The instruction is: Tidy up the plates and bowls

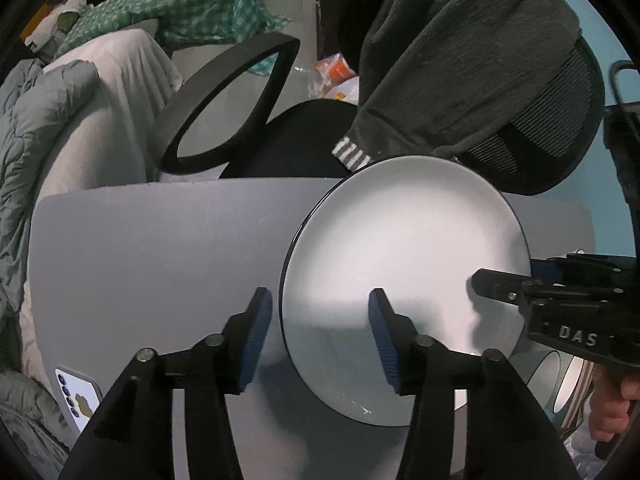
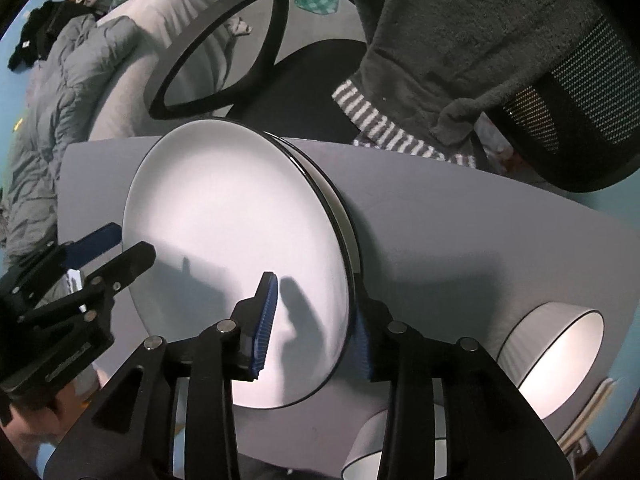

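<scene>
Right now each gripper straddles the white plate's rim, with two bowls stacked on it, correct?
No: the bowls stand on the table beside the plate, as the right wrist view shows. Left gripper and right gripper do straddle its rim.

- The left gripper (image 1: 320, 340) points steeply downward, its fingers (image 1: 256, 336) parted, the blue pads well apart.
- The right gripper (image 2: 314, 328) points steeply downward too, fingers (image 2: 266, 320) spread less widely.
- A bare hand (image 1: 612, 408) grasps the right gripper's handle.

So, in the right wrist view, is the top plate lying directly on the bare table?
No, the top plate lies on another plate, whose rim shows under its right edge.
</scene>
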{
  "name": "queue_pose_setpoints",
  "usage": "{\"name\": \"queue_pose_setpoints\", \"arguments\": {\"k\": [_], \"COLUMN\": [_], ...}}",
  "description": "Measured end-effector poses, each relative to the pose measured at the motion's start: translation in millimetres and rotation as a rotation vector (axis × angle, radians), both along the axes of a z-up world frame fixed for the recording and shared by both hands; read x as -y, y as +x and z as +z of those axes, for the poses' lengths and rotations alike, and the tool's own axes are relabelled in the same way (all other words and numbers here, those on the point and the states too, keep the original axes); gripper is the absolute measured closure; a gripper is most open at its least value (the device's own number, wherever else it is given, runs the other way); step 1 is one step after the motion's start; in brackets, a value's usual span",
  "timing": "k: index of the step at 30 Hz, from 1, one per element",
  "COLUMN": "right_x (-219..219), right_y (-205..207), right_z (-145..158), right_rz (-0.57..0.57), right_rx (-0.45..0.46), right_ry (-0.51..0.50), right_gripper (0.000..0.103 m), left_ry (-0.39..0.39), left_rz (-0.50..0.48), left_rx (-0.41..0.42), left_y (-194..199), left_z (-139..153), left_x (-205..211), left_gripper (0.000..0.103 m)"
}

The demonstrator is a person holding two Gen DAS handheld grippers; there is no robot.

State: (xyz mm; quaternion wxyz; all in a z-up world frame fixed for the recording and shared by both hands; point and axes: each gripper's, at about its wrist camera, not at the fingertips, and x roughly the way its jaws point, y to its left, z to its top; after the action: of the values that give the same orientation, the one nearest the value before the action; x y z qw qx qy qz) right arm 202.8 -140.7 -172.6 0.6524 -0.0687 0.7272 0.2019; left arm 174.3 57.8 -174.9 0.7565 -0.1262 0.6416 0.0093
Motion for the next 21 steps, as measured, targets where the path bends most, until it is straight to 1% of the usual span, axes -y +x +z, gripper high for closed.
{"name": "queue_pose_setpoints", "arguments": {"k": [4,6,9,11,13,15,18,20,21], "right_x": [0,0,1,1,-1,-4,-4,-3,-3], "right_y": [-3,-5,-7,-8,-11,-13,-17,-21,-23], "right_z": [1,1,2,4,8,11,18,28,32], "right_rz": [-0.007,-0.018,-0.040,-0.050,-0.037,-0.019,-0.012,-0.003,-0.003], "right_rx": [0.015,0.024,0.030,0.037,0.086,0.109,0.131,0.181,0.200], "right_ry": [-0.007,-0.003,0.009,0.018,-0.028,-0.027,-0.018,-0.032,-0.036], "right_gripper": [0.066,0.064,0.059,0.052,0.047,0.047,0.047,0.047,0.047], "left_ry": [0.014,0.011,0.013,0.023,0.037,0.040,0.037,0.028,0.028], "left_rz": [0.001,0.003,-0.001,-0.006,-0.006,0.002,0.038,0.062,0.069], "left_rx": [0.014,0.018,0.024,0.037,0.049,0.072,0.103,0.135,0.146], "left_y": [-4,-8,-13,-17,-21,-27,-35,-40,-43], "left_z": [6,10,17,23,29,36,47,57,62], "left_x": [1,2,3,4,4,3,-2,-6,-7], "left_gripper": [0.040,0.040,0.040,0.039,0.039,0.039,0.033,0.032,0.030]}}
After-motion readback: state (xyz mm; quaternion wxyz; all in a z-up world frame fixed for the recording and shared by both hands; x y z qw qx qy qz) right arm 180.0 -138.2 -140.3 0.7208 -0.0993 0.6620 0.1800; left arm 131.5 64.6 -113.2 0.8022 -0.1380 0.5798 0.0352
